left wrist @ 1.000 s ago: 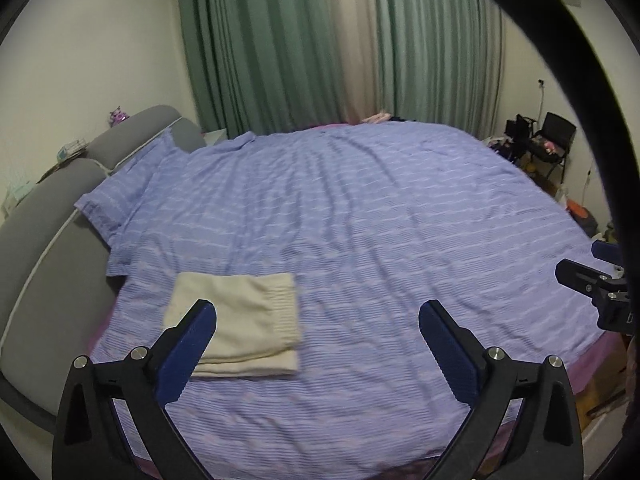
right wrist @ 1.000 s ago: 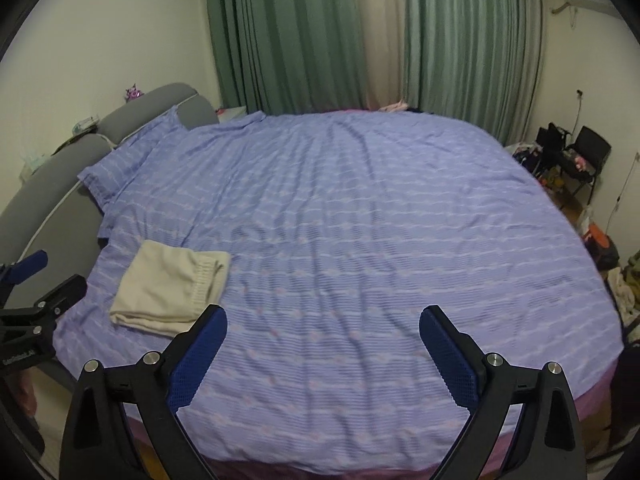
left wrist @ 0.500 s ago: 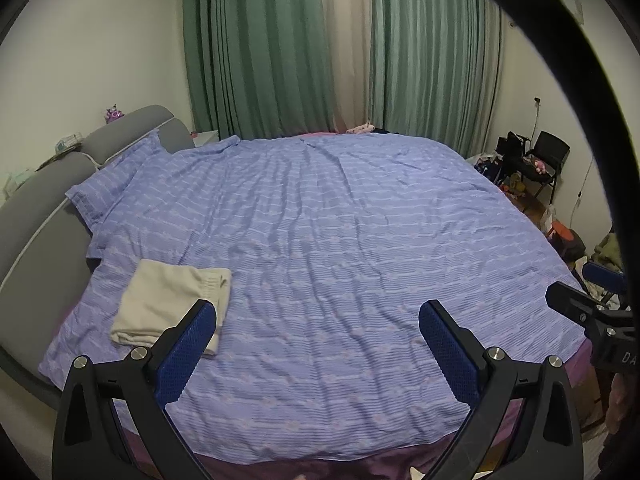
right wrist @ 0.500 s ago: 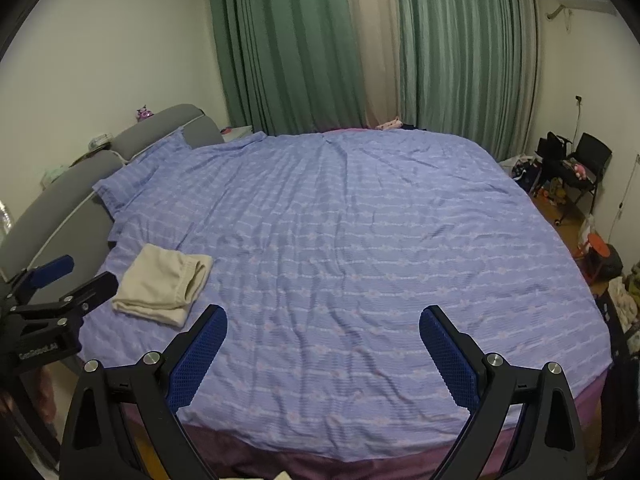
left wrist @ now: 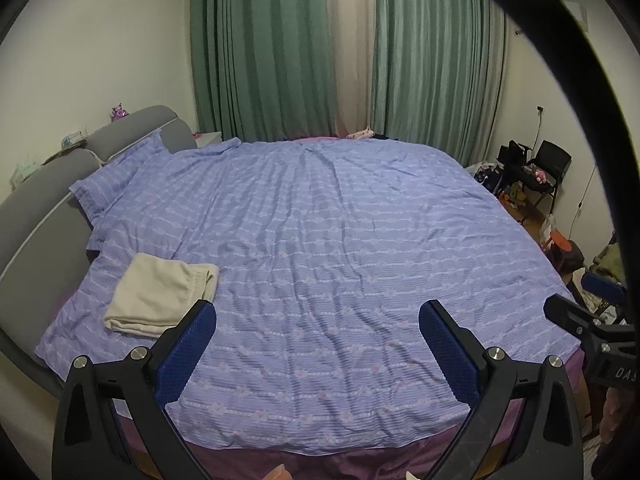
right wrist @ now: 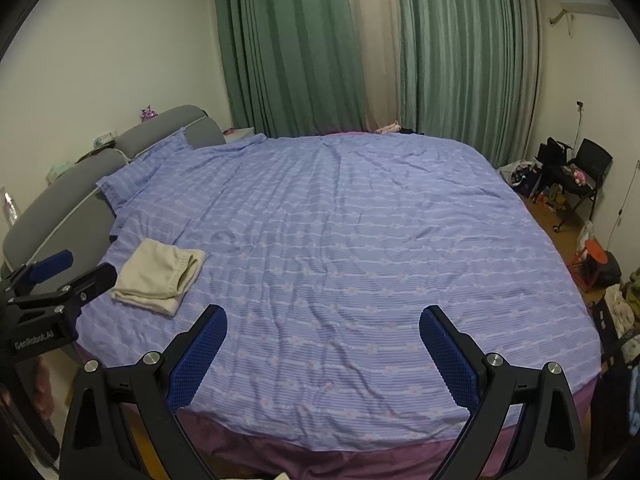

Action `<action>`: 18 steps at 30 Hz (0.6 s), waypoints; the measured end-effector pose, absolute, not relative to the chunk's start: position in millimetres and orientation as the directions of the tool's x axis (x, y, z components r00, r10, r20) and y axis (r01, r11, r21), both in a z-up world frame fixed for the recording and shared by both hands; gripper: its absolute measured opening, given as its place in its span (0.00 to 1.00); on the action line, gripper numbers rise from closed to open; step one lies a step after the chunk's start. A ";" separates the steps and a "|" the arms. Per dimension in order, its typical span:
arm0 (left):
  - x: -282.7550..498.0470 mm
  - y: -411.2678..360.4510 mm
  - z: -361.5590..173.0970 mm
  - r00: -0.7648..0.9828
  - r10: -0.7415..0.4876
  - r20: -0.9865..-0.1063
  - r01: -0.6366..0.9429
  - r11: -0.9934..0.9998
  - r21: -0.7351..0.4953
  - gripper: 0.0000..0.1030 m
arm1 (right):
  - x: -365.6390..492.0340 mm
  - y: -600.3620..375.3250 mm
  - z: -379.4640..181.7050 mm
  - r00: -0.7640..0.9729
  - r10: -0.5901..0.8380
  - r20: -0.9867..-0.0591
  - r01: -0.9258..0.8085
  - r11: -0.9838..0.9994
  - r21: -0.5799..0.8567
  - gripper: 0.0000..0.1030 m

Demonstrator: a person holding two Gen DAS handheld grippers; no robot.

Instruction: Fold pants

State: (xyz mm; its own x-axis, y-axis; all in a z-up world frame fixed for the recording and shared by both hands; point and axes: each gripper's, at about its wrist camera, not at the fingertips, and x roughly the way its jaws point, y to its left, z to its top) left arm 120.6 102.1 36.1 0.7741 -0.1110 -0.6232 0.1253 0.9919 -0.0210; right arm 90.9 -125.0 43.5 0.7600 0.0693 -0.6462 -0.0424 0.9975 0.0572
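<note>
One wide bed [left wrist: 340,248] fills both views, spread with a lilac striped cover, a grey headboard [right wrist: 80,184] along its left side. On the left part of the cover, near the headboard, lie the pants [left wrist: 160,294], cream-coloured and already laid up into a compact rectangle with the waistband showing at one end. Both sets of tongs hang back over the near edge of the bed, well apart from the garment: the left tongs [left wrist: 318,354] are spread wide and empty, the right tongs [right wrist: 322,356] likewise. The folding looks finished, judging by the neat stack; any next move would call only for tidying a loose edge or leaving it be.
</note>
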 end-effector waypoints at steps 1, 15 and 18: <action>121.3 104.7 35.9 0.777 -0.118 -0.619 0.130 0.991 -0.026 1.00 | 89.6 -126.3 44.1 0.761 0.069 -0.646 -0.043 0.997 0.056 0.94; 110.3 79.2 43.5 0.787 -0.133 -0.603 0.181 0.983 0.019 1.00 | 79.8 -136.5 48.3 0.775 0.053 -0.630 -0.026 0.998 0.052 0.94; 107.8 76.6 44.9 0.789 -0.136 -0.599 0.184 0.983 0.019 1.00 | 76.7 -138.5 48.5 0.777 0.052 -0.627 -0.022 0.998 0.055 0.94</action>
